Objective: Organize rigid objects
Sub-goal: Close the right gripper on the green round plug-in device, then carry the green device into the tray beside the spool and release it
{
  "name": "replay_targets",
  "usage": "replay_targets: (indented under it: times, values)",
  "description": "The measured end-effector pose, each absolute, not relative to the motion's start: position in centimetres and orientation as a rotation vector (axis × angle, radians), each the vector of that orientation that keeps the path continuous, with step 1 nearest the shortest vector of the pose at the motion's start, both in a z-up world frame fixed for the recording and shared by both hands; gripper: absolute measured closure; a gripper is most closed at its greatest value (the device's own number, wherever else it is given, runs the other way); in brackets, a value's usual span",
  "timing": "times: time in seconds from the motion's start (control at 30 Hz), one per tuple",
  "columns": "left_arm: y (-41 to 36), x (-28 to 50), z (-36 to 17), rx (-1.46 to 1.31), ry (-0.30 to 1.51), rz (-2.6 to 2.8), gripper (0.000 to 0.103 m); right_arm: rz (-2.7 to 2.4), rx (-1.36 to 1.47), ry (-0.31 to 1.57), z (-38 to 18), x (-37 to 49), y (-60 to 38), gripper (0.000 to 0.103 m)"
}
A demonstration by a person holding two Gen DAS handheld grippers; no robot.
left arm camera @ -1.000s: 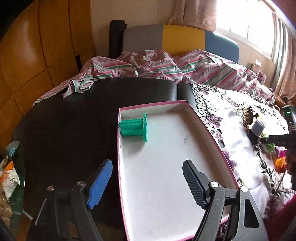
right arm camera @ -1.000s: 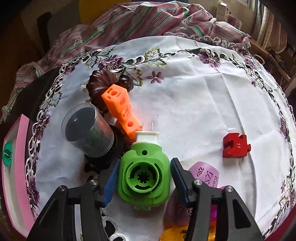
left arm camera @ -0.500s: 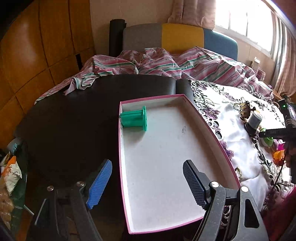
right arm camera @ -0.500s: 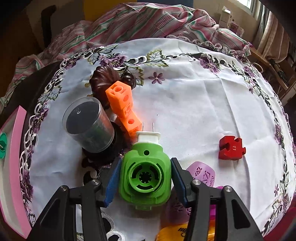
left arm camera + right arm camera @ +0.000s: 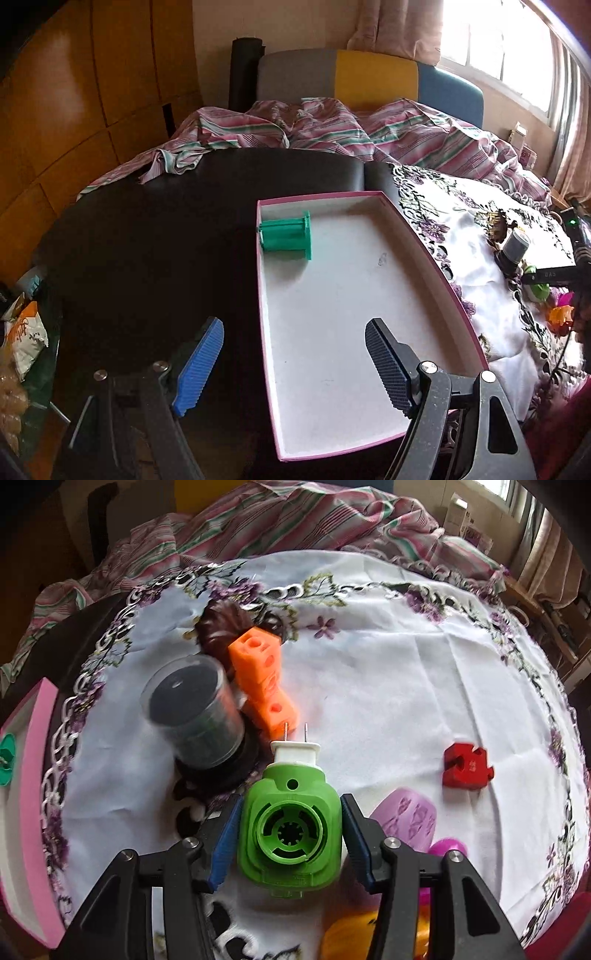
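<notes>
White floral cloth (image 5: 388,686) half-covers a black table (image 5: 147,258) by the rumpled bed, right gripper (image 5: 288,842) pinching a green plug (image 5: 290,834) over it, left gripper (image 5: 295,362) spread above the pink tray (image 5: 436,266).

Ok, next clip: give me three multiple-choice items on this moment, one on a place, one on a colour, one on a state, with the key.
1. Where does the teal spool lie?
A. in the pink-rimmed tray
B. on the floral cloth
C. in the left gripper

2. What colour is the puzzle-shaped block?
A. blue
B. red
C. yellow

3. What is the right gripper doing?
A. standing empty
B. gripping the orange block
C. clamping the green plug-in device

Key: A, it lies in the tray's far corner; B, plainly red; C, both pads press its sides.
</notes>
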State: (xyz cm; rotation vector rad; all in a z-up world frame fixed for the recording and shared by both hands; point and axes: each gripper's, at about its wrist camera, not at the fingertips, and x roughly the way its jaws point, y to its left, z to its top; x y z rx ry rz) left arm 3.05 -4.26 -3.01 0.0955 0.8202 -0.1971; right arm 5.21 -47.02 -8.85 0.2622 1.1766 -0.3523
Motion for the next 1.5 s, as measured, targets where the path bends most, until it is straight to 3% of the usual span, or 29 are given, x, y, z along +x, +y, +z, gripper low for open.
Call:
replay_targets:
  times: [0.27, 0.97, 1.5]
  values:
    - [-3.0, 3.4, -3.1, 0.064, 0.818, -0.177, 0.023, -0.24, 0.338, 1.215, -7.6, 3.9, -42.9, 0.05]
    - [-1.3, 3.6, -3.7, 0.026, 0.829, -0.151, 0.023, 0.138, 0.234, 1.054, -2.3, 5.2, -27.0, 0.05]
    - [2.3, 4.5, -4.5, -0.017, 0.853, -0.059, 0.023, 0.317, 0.164, 1.09, -4.5, 12.3, -14.6, 0.05]
